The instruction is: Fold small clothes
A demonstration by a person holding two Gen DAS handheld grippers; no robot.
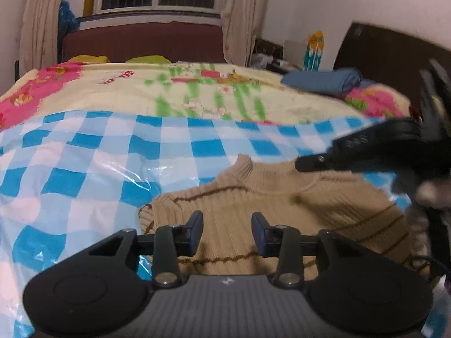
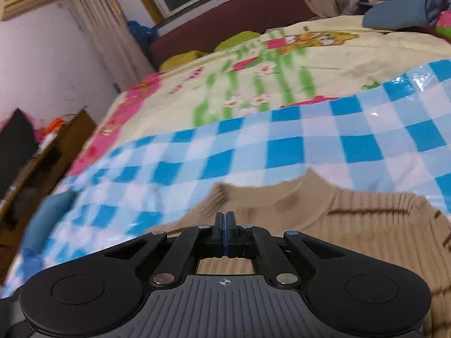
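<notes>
A tan ribbed sweater [image 1: 276,208] with thin brown stripes lies flat on a blue-and-white checked plastic sheet [image 1: 84,169], its collar pointing away from me. My left gripper [image 1: 227,231] hovers over the sweater's left half, open, with nothing between its fingers. Coming in from the right, my right gripper [image 1: 301,166] sits just above the collar area, blurred. In the right wrist view the right gripper [image 2: 225,219] is shut, pads together over the sweater [image 2: 366,225] near its left shoulder; no fabric shows between them.
The checked sheet [image 2: 282,146] covers the near part of a bed with a floral bedspread [image 1: 169,90]. A folded blue cloth [image 1: 324,80] lies at the far right. Yellow-green pillows [image 2: 236,39] rest against the dark headboard. A wooden cabinet [image 2: 42,163] stands left of the bed.
</notes>
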